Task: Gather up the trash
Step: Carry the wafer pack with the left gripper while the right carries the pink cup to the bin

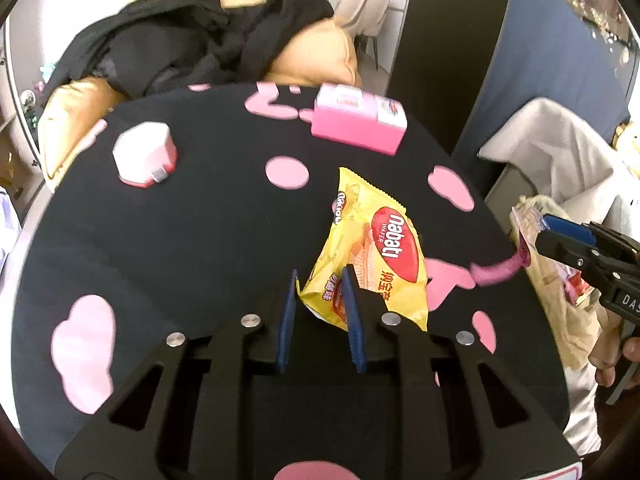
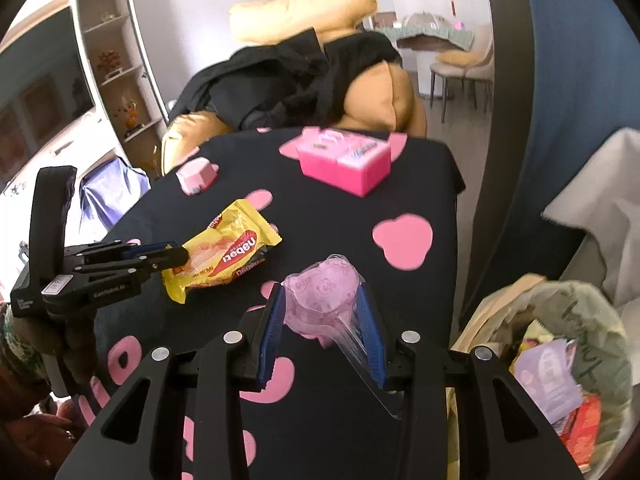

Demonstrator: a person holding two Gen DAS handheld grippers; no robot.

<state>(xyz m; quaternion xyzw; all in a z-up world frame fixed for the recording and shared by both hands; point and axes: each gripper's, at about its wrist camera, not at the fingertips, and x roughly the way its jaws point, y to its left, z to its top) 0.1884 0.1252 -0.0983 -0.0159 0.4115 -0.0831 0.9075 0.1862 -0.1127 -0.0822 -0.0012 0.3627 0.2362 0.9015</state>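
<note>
Left fingers point(image 1: 352, 304) pinch the yellow wafer wrapper's point(image 1: 376, 256) near corner.

black table point(image 1: 200, 248), pink box point(image 1: 356, 120), perhaps tub point(image 1: 144, 152)

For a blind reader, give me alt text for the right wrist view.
The right gripper holds a pink plastic wrapper above a black, pink-spotted tablecloth; the left gripper pinches a yellow wafer packet.

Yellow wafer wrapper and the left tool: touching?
Touching. In the right wrist view the left tool is shut on the yellow wafer wrapper at its end; the left wrist view shows the wrapper's corner between the blue pads.
</note>
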